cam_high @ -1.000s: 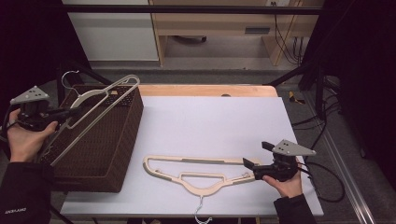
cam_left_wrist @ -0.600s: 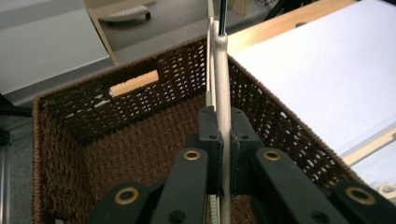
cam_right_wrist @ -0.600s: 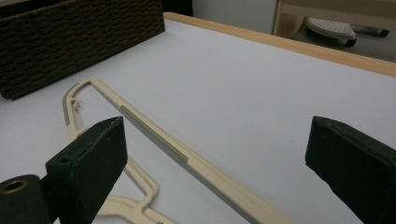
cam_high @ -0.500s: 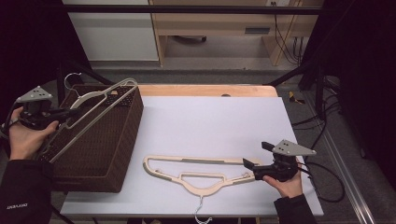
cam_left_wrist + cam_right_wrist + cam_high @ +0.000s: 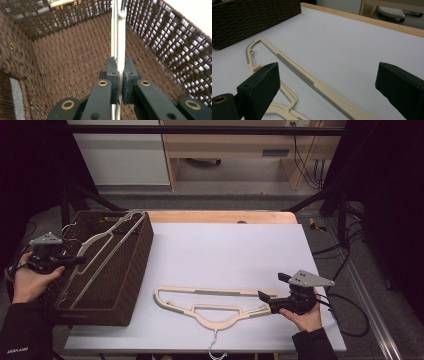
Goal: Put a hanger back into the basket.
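Left hand-held gripper (image 5: 119, 82) clamped tight on cream hanger (image 5: 102, 252), hanger tilted inside brown wicker basket (image 5: 132, 285). Right hand-held gripper (image 5: 329, 85) wide open, empty, second hanger (image 5: 210, 301) flat on counter (image 5: 225, 250) right under jaws.

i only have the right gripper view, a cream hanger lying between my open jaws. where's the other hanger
Observer: The left gripper holds it over the brown basket, tilted, its top end near the far rim.
Operator: is the grip firm
Observer: In the left gripper view the pads press both sides of the held hanger.
Operator: is my hanger fully on the table
Observer: From above, the hanger on the table has its metal hook reaching past the near table edge.
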Demonstrator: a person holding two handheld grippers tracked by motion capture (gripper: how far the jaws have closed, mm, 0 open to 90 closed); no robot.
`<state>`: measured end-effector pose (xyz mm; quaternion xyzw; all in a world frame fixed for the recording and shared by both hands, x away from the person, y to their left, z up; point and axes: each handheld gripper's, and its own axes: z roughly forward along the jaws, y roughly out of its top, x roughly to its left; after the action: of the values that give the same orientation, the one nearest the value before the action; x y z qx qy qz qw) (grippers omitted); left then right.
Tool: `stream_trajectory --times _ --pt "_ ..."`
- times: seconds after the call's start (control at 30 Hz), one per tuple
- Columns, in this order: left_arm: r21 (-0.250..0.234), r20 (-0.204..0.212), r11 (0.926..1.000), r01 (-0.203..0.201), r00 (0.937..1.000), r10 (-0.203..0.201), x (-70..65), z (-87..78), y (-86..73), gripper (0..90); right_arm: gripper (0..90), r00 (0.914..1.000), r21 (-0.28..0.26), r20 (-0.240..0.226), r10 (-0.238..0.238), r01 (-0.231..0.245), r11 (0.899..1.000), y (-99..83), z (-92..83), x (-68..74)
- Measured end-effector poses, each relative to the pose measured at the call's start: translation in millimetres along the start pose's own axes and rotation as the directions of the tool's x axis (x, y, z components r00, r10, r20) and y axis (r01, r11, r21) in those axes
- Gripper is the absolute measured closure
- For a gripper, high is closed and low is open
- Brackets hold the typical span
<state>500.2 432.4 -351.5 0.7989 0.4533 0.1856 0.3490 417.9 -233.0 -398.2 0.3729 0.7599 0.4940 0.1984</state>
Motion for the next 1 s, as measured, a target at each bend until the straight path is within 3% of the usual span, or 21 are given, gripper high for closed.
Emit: stream_trajectory --times 0.07,0.2,0.3,0.53,0.67,0.83,1.0 --pt "0.045 -0.013 0.9989 -0.01 0.9999 0.011 0.4 2.0 -2.5 86.2 5.9 1.0 0.006 0.0 -0.001 0.001 1.0 -0.3 0.6 0.4" --pt "0.041 0.001 0.9991 0.004 1.0 -0.005 0.4 2.3 -2.3 86.0 6.0 1.0 0.006 -0.002 -0.001 0.001 1.0 -0.3 1.0 0.3" --pt "0.049 0.001 0.9987 0.012 0.9999 -0.012 -1.3 12.2 -3.8 85.3 6.0 1.0 0.007 -0.005 -0.002 0.002 1.0 -0.5 1.7 0.8" --pt "0.077 -0.006 0.9952 0.061 0.9982 -0.06 -0.1 24.2 -13.8 77.5 6.0 1.0 0.004 -0.004 -0.002 0.002 1.0 -0.2 0.7 0.4" --pt "0.008 -0.019 0.9955 0.094 0.9954 -0.094 -1.0 15.2 -18.1 63.7 5.9 1.0 0.007 -0.007 -0.004 0.004 1.0 -0.3 1.2 0.6" --pt "-0.103 -0.033 0.9887 0.108 0.9931 -0.112 -4.8 -7.2 -17.1 45.7 5.9 1.0 0.005 -0.005 0.0 0.0 1.0 0.0 0.9 0.6" --pt "-0.197 -0.035 0.9779 0.07 0.9964 -0.078 -23.3 -24.9 -11.2 35.1 5.8 1.0 -0.001 -0.004 -0.004 0.004 1.0 0.4 0.4 0.2"
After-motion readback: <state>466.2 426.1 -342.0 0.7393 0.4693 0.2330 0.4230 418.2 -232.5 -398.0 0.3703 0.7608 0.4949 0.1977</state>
